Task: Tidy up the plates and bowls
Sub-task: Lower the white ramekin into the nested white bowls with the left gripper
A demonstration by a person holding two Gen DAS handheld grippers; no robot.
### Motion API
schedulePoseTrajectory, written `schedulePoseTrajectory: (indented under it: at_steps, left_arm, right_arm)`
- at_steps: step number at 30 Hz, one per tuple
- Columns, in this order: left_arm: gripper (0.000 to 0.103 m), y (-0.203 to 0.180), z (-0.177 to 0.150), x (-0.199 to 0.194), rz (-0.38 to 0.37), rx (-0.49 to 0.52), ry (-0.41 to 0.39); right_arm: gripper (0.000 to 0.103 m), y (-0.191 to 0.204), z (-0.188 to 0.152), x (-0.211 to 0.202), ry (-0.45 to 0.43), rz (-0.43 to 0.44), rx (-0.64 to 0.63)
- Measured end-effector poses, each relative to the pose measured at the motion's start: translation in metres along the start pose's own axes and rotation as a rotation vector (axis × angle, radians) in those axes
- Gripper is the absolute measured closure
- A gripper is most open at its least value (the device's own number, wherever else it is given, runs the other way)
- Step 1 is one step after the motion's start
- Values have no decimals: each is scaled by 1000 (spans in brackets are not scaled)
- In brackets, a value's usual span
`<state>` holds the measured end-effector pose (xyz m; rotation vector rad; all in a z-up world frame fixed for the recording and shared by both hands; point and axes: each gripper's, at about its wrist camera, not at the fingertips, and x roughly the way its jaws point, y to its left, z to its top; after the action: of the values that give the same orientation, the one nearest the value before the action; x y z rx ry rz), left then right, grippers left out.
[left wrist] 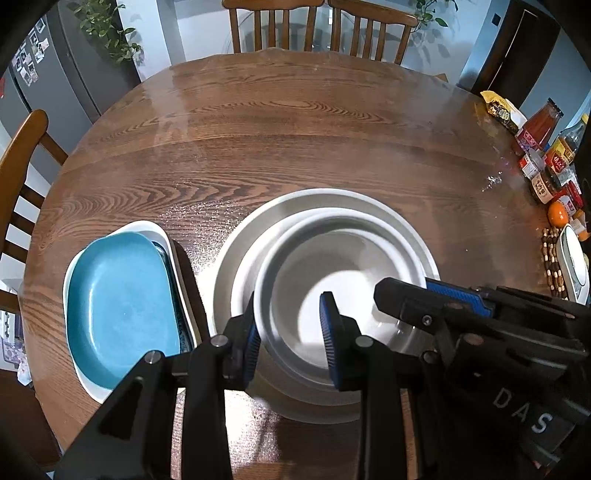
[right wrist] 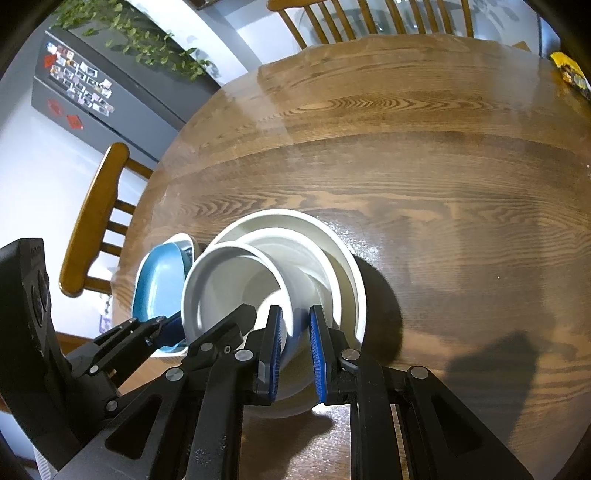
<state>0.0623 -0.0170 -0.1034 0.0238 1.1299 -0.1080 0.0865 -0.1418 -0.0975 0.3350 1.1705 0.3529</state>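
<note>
The left gripper sat at the lower middle of the left wrist view, its blue pads straddling the near left rim of a white bowl; one pad lay outside the wall, the other inside, and they appeared to pinch that rim. The right gripper, at the lower middle of the right wrist view, had its narrow-set pads either side of the bowl's near right wall, apparently clamped on it too. In that view the bowl looked tilted, raised on its near side, and nested within a larger white bowl. From the left wrist view the right gripper reached in from the lower right over the same rim.

Just left of the white stack lay a blue dish resting inside a white oval dish, both on the round wooden table. At the right edge of the left view stood bottles and jars with an orange. Wooden chairs stood along the top and left.
</note>
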Motion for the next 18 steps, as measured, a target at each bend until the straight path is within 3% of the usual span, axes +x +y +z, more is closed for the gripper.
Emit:
schedulePoseTrajectory:
  at_steps: [18]
  left_arm:
    - [76, 1, 2, 3, 6, 1, -1]
  right_arm:
    - [85, 0, 3, 2, -4, -5, -4]
